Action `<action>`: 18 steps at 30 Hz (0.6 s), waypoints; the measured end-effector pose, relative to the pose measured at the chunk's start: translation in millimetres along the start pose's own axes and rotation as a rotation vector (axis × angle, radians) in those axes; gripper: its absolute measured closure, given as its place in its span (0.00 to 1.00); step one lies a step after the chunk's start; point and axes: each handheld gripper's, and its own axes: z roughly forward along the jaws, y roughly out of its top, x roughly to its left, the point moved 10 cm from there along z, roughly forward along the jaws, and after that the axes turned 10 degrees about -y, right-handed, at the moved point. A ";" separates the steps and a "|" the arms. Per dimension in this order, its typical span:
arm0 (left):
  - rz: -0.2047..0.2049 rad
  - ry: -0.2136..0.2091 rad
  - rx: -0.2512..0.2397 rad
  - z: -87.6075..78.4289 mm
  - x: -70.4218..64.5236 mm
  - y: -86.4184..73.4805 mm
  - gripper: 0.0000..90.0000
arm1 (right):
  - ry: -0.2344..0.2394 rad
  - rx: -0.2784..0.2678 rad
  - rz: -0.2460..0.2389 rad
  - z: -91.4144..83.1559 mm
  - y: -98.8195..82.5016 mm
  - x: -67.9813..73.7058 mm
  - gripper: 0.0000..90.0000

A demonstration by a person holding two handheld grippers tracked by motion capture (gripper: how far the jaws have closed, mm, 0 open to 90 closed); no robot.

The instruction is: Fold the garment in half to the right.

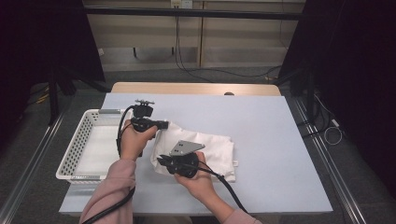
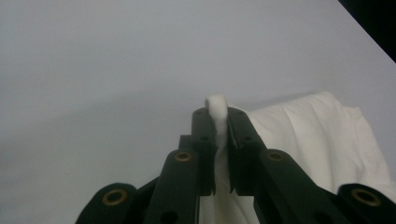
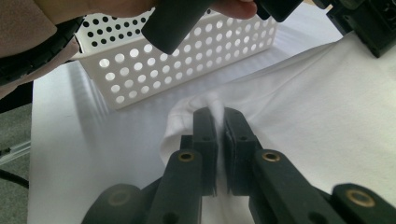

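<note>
Both tongs pinch white cloth; high view adds basket.

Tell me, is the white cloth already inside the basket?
No, the cloth lies on the table beside the basket, pinched by the left gripper and the right gripper.

Soft matt white cloth

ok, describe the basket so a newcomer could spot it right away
On the pale table, look to its left edge, beside the person's left hand. The white plastic basket sits there, left of the white folded cloth held by both claws. Its perforated walls, dotted with round holes, set it apart.
</note>
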 end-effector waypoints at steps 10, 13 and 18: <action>-0.014 0.000 -0.006 -10.0 5.2 3.3 0.92 | 0.006 -0.008 -0.004 4.4 9.3 5.2 0.95; -0.005 0.003 0.002 -13.2 5.3 4.4 0.92 | 0.010 -0.014 -0.003 5.3 12.4 6.5 0.95; -0.005 0.011 0.009 -17.8 6.9 5.0 0.92 | 0.018 -0.016 -0.006 6.1 16.2 9.0 0.95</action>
